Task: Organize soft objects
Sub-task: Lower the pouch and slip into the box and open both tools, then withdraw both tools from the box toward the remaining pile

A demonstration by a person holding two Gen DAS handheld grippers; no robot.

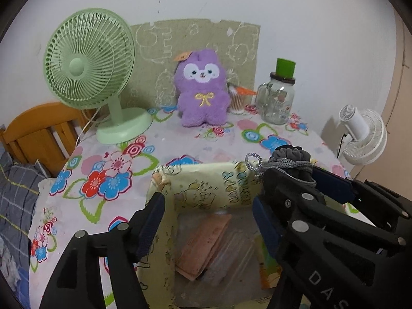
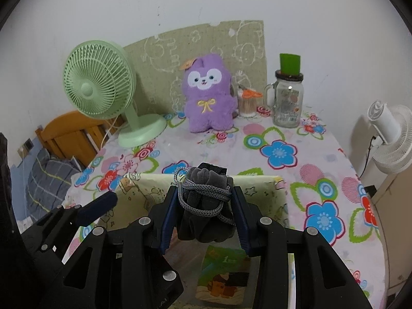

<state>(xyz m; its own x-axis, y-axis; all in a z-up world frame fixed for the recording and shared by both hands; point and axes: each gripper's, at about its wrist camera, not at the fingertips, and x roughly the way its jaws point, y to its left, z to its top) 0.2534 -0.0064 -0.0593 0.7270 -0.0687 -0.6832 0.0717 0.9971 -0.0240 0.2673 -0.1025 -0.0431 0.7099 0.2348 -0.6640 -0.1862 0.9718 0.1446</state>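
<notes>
Right gripper (image 2: 206,221) (clamped) around pouch (image 2: 206,206)

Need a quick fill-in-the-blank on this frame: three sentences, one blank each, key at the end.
1. The right gripper is shut on a dark grey ____ pouch.
2. The plush toy at the wall is ____ in colour.
3. The left gripper hangs over the yellow box with its jaws ____.

Missing words: drawstring; purple; open
</notes>
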